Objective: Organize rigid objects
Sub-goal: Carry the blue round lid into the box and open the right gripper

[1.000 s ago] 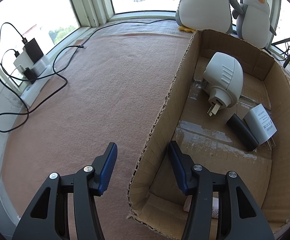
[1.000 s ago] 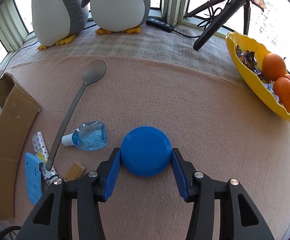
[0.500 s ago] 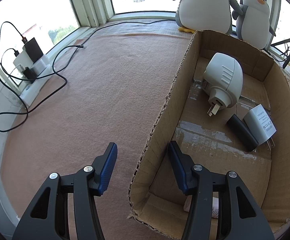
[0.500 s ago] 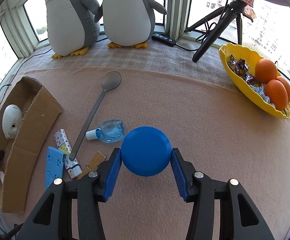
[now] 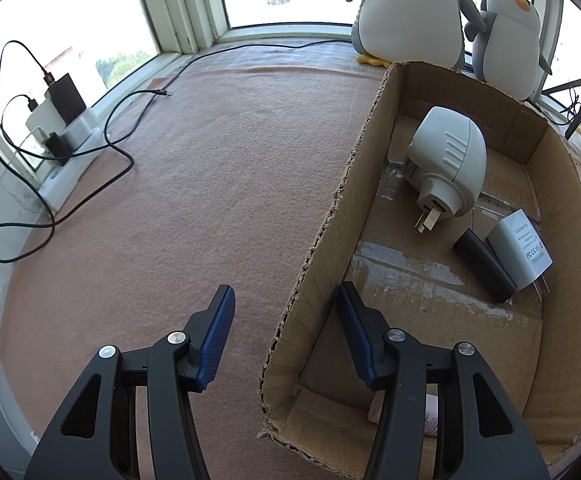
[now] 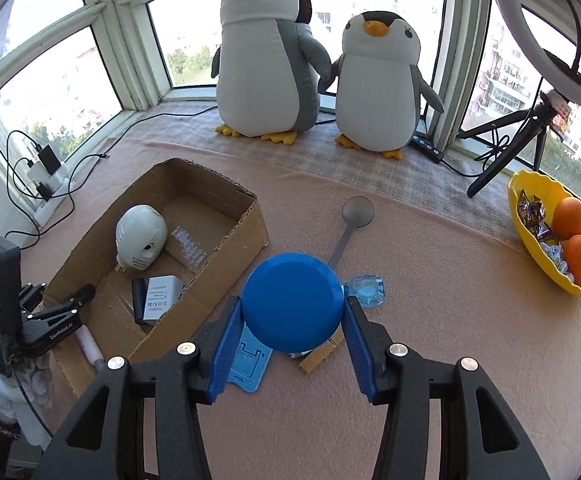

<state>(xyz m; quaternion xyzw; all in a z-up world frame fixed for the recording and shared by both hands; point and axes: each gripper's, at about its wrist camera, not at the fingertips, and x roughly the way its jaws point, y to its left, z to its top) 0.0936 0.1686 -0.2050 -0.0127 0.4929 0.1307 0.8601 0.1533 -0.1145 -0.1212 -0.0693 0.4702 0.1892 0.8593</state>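
1. Between the right tongs (image 6: 292,332), clamped and held above the surface: blue disc (image 6: 290,300).
2. Box (image 6: 226,280) lies to its left, close.
3. Left tongs (image 5: 284,328) gape empty, straddling the box's left wall.

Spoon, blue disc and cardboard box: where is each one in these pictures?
Spoon (image 6: 357,211): right wrist view, on its round bowl.
Blue disc (image 6: 292,300): right wrist view, middle of its face, between the right gripper's fingers.
Cardboard box (image 5: 332,232): left wrist view, on its left wall.

Right hand-held gripper (image 6: 292,336) raised blue disc (image 6: 292,302) off mat
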